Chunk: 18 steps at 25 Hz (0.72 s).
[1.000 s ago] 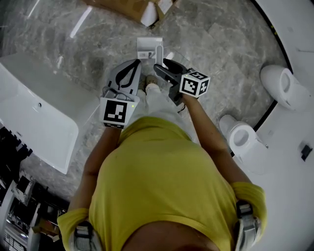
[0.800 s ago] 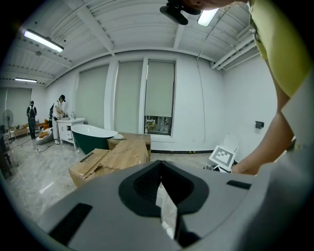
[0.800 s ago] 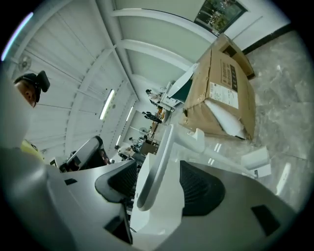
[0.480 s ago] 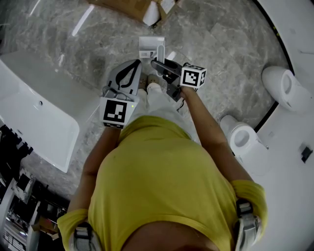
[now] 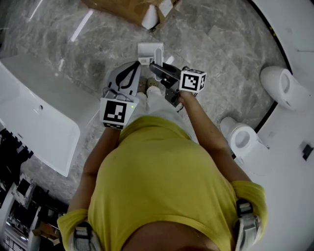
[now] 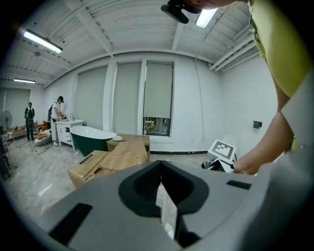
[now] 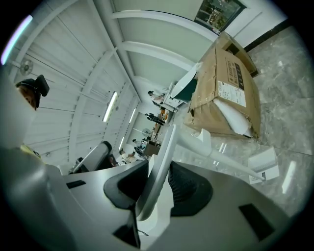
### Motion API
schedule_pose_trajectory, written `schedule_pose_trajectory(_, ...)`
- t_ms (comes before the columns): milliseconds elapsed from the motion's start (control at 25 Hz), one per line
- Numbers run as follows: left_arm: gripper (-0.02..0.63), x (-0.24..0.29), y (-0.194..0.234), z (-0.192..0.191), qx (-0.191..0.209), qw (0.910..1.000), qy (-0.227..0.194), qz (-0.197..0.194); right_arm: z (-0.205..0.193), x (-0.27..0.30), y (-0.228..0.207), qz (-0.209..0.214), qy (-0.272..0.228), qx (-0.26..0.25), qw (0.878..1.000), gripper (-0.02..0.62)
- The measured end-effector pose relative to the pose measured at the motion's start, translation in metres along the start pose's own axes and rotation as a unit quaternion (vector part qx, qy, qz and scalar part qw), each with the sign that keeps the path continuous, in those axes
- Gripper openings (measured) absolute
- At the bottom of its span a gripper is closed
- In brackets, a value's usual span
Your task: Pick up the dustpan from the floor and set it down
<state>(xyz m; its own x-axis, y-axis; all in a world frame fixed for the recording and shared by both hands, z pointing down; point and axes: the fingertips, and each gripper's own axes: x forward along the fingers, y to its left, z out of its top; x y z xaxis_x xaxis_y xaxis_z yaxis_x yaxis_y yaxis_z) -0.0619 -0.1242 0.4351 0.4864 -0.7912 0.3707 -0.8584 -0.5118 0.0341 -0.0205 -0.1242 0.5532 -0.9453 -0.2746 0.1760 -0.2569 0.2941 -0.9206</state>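
A white dustpan [image 5: 149, 51] with a tall white handle stands on the grey marble floor just ahead of my feet. My right gripper [image 5: 156, 66] reaches to that handle, and its jaws are closing with the handle [image 7: 162, 162] between them; both dark pads touch it. In the right gripper view the pan [image 7: 263, 166] lies low on the floor to the right. My left gripper [image 5: 131, 68] hangs still beside it on the left, away from the dustpan, its fingertips together and holding nothing [image 6: 161, 166].
A torn cardboard box [image 5: 135, 9] lies on the floor beyond the dustpan. A white bathtub [image 5: 37, 115] is at the left. Two toilets [image 5: 282, 86] [image 5: 243, 139] stand at the right by a white platform. Far off, people [image 6: 59, 110] stand by a dark green tub [image 6: 91, 137].
My right gripper has slid left to the dustpan's handle, rolled a little and narrowed its jaws around it. The left gripper has kept still.
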Motion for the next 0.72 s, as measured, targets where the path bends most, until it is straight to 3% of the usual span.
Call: schedule_pose_trajectory(720, 0.002, -0.012, -0.011, 0.018, 0.005, 0.9991, -0.036, -0.023, 0.017, -0.048, 0.136, 0.042, -0.069, -0.035, 0.996, 0.156)
